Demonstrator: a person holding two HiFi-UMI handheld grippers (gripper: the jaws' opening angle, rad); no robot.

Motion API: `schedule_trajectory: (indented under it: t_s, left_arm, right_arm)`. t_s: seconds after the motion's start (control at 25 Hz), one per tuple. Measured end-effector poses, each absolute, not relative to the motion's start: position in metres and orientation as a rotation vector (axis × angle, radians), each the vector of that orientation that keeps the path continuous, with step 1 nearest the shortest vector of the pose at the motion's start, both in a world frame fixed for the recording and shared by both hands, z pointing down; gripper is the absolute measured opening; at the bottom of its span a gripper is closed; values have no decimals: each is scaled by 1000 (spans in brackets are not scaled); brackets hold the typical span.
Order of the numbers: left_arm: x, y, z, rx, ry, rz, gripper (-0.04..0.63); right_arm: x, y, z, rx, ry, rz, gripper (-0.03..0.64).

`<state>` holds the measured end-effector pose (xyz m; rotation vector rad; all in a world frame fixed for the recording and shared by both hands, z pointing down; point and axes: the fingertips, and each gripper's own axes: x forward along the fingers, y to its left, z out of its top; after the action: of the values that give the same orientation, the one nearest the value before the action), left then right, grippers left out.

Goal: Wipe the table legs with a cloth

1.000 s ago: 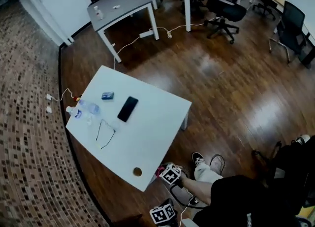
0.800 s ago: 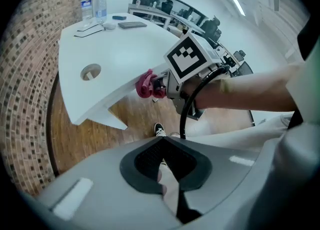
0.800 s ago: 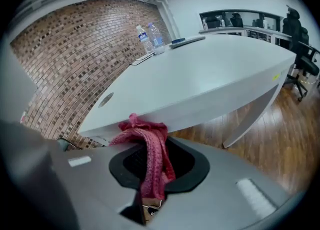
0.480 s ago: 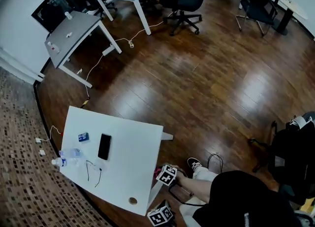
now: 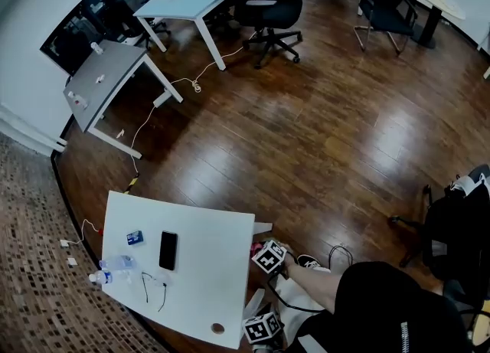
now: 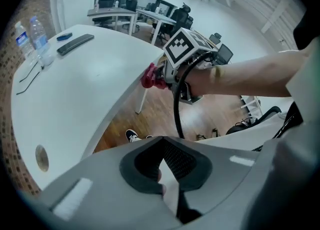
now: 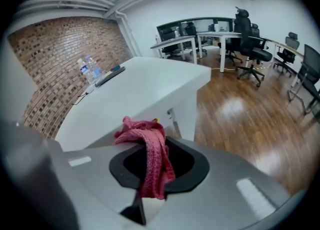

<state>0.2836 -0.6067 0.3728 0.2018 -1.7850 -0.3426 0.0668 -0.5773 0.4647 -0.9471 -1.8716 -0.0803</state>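
Here, I am clamping the crumpled pink knitted cloth (image 7: 146, 153) in my right claw (image 7: 150, 176), holding it near the white table leg (image 7: 183, 115) ahead for wiping; my left claw (image 6: 163, 174) is resting closed, empty.

No word, number or brand name can be read anywhere. The marker cube (image 5: 269, 257) by the desk's (image 5: 210, 282) right edge and the second cube (image 5: 262, 328) off its near right corner bear only black-and-white square patterns, no letters or digits. The two bottles (image 6: 35, 34) at the desk's left edge have blue labels whose print is too small to make out. The small blue item (image 5: 135, 237) near the far left corner shows pale marks, also illegible.
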Motion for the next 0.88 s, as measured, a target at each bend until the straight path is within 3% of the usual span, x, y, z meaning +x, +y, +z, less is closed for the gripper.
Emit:
schedule_trajectory:
  t_s: [0.44, 0.88]
  left_arm:
    - [177, -601, 373, 454, -1799, -219, 1]
    - [154, -632, 416, 465, -1695, -194, 2]
  right_arm:
    - [-14, -620, 433, -730, -1986, -17, 54]
    - [-25, -618, 469, -813, -1922, -87, 51]
